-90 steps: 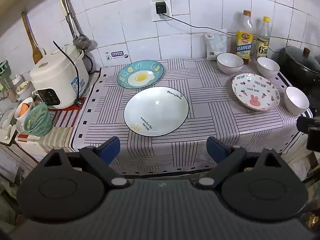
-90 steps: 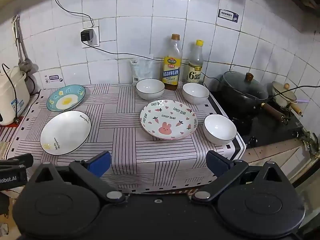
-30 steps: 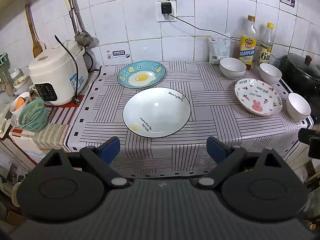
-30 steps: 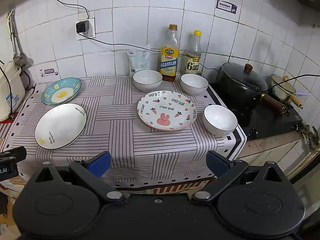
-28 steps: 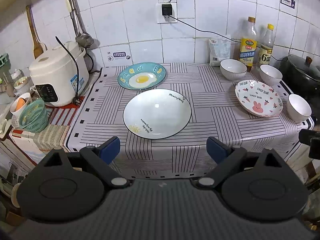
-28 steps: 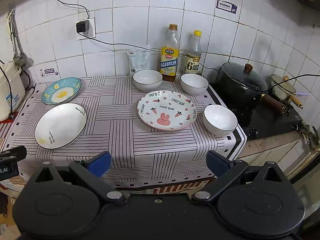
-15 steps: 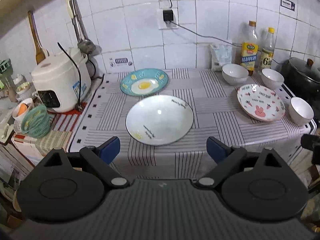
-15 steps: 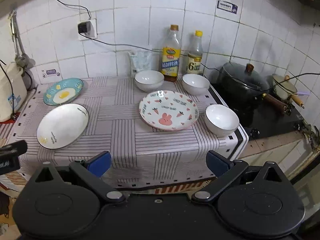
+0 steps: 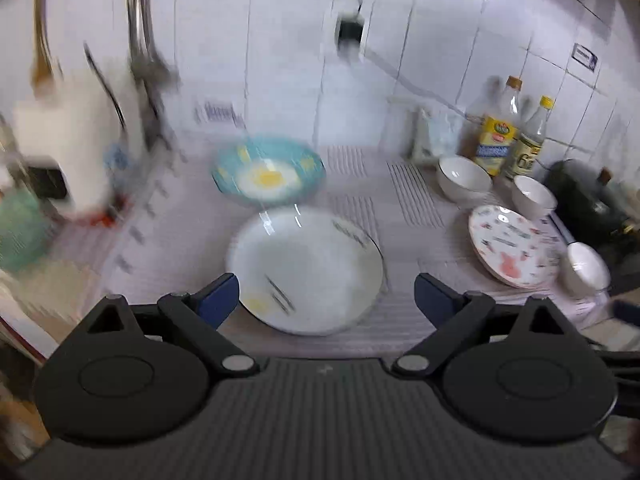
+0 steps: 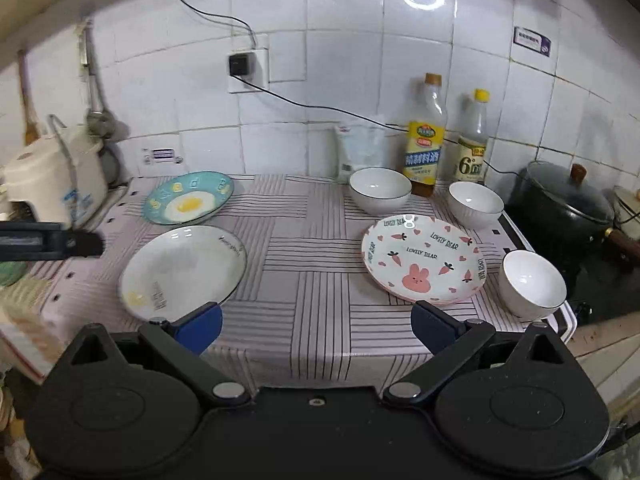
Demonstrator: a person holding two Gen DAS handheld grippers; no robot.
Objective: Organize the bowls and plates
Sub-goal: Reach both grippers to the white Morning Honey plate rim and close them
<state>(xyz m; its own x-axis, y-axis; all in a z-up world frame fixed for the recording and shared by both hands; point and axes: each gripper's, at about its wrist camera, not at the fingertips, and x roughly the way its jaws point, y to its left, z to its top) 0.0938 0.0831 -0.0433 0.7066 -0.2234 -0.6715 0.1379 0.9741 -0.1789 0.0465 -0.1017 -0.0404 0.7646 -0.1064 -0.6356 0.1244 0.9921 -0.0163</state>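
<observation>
On the striped cloth lie a large white plate (image 10: 182,270) (image 9: 306,270), a blue egg-print plate (image 10: 189,198) (image 9: 268,174) behind it, and a pink rabbit plate (image 10: 424,258) (image 9: 514,250) to the right. Three white bowls stand around the rabbit plate: one behind it (image 10: 380,190), one at the back right (image 10: 476,202), one at the front right corner (image 10: 532,284). My left gripper (image 9: 326,300) is open, hovering over the near rim of the white plate. My right gripper (image 10: 316,328) is open above the cloth's front edge, holding nothing. The left wrist view is blurred.
A white rice cooker (image 10: 54,184) stands at the left. Two bottles (image 10: 426,136) and a white bag (image 10: 360,152) line the tiled wall. A black pot (image 10: 560,204) sits on the stove to the right. A green basket (image 9: 18,226) is far left.
Both grippers have moved forward toward the counter, so the plates look larger. The left gripper now sits over the white plate's near rim. No dish has moved.
</observation>
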